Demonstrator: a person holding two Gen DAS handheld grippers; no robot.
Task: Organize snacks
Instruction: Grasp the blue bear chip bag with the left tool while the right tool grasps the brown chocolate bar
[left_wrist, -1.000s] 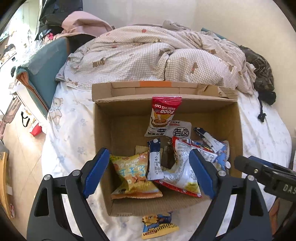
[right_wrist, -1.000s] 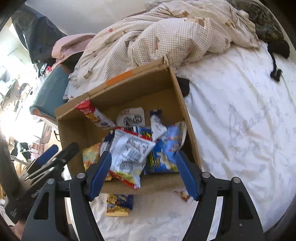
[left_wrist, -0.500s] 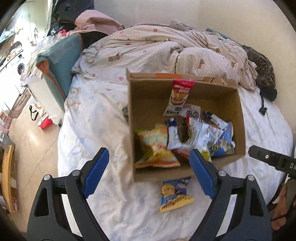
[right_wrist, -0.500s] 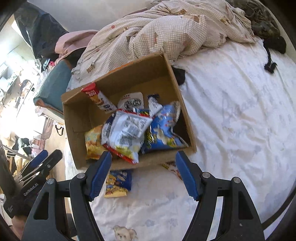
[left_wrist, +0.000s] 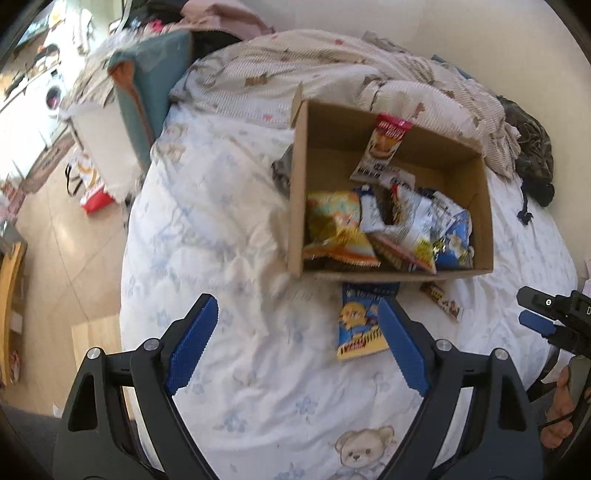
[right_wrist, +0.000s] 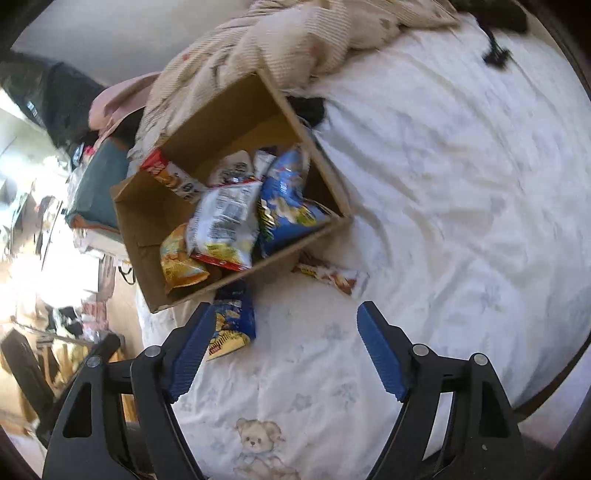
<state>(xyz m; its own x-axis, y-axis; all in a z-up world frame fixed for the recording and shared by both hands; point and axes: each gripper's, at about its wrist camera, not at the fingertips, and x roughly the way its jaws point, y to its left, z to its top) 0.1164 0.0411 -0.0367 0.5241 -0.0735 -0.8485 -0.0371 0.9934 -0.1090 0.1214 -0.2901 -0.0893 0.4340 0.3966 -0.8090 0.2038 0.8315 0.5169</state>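
Currently both grippers, left gripper (left_wrist: 297, 332) and right gripper (right_wrist: 286, 341), hover with fingers spread and empty; the blue chip packet (right_wrist: 231, 325) lies low-centre against the cardboard box (right_wrist: 136, 236), where soft bedsheet (right_wrist: 443, 184) could snag a grab.

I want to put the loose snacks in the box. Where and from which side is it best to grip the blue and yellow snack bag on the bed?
Probably the yellow bottom edge of the blue and yellow snack bag, approached from the near side. The bag lies flat on the bed sheet, its top end tucked against the cardboard box, so only the near end is free.
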